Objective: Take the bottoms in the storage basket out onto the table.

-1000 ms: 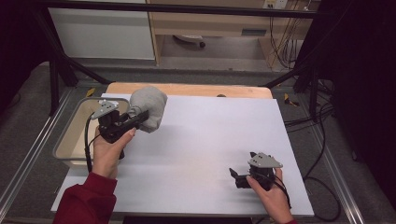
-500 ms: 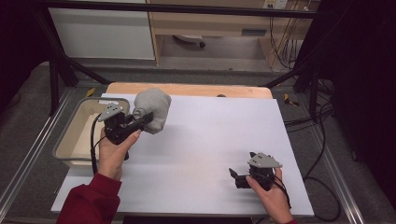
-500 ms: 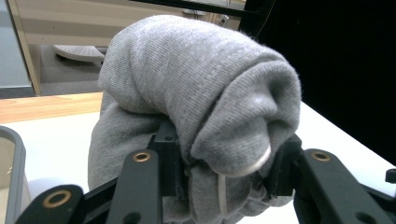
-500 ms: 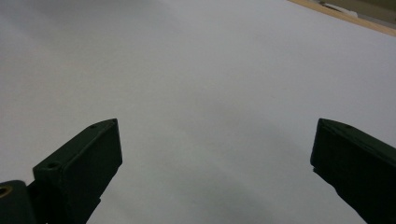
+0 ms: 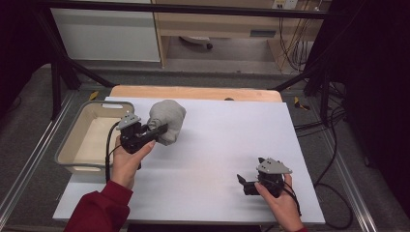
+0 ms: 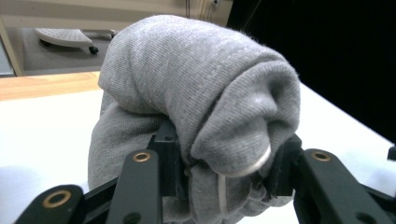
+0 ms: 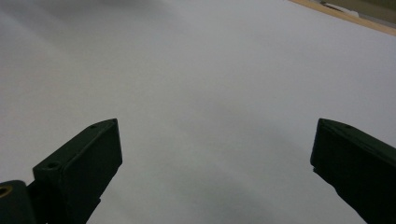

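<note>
My left gripper has its jaws clenched on the grey cloth bundle, held above the white table just beside the beige bin. So the pickup is done; placing is left, I judge. My right gripper rests spread wide, holding nothing, well apart near the front edge.

A beige bin sits beside the white table.
</note>
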### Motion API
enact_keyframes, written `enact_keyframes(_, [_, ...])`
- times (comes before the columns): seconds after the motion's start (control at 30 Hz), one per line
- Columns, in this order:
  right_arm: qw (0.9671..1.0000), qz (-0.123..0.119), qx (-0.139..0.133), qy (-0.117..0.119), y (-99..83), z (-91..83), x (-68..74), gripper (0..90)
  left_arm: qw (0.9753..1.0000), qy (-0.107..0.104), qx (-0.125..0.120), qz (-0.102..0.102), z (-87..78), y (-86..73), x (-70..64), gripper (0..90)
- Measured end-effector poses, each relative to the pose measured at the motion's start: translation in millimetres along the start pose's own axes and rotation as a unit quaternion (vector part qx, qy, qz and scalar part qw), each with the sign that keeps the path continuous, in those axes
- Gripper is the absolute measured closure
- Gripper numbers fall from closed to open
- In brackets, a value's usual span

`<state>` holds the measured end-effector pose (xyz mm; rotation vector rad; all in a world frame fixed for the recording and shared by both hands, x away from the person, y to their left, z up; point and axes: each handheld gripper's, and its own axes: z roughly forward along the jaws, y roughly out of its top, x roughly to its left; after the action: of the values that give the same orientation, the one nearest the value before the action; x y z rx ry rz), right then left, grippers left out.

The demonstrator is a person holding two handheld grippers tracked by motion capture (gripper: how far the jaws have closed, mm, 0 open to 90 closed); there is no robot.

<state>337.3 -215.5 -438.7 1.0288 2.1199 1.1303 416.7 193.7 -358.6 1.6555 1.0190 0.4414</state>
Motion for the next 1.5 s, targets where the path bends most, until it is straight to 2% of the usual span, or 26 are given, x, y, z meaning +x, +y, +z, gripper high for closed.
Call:
enact_keyframes(0.13, [1.0000,0.000,0.000,0.000,0.0,-0.4,-0.3,2.4,0.9999,-0.002,0.007,0.007,5.0,-3.6,-3.2,56.7])
enact_keyframes(0.6, [1.0000,0.000,0.001,0.001,-0.1,0.1,0.1,2.4,0.9998,-0.003,0.015,0.011,11.1,-8.6,-5.1,56.8])
enact_keyframes(1.13, [1.0000,0.000,0.001,0.001,0.0,0.1,0.4,2.4,0.9991,-0.014,0.033,0.024,21.3,-16.3,-14.4,56.7])
enact_keyframes(1.3, [1.0000,-0.001,0.000,0.001,-0.1,0.0,0.1,2.4,0.9987,-0.018,0.041,0.023,25.5,-20.4,-16.4,56.7])
enact_keyframes(1.5, [1.0000,0.000,0.000,0.000,0.0,0.2,0.2,2.4,0.9987,-0.026,0.039,0.021,27.8,-22.5,-18.4,56.7])
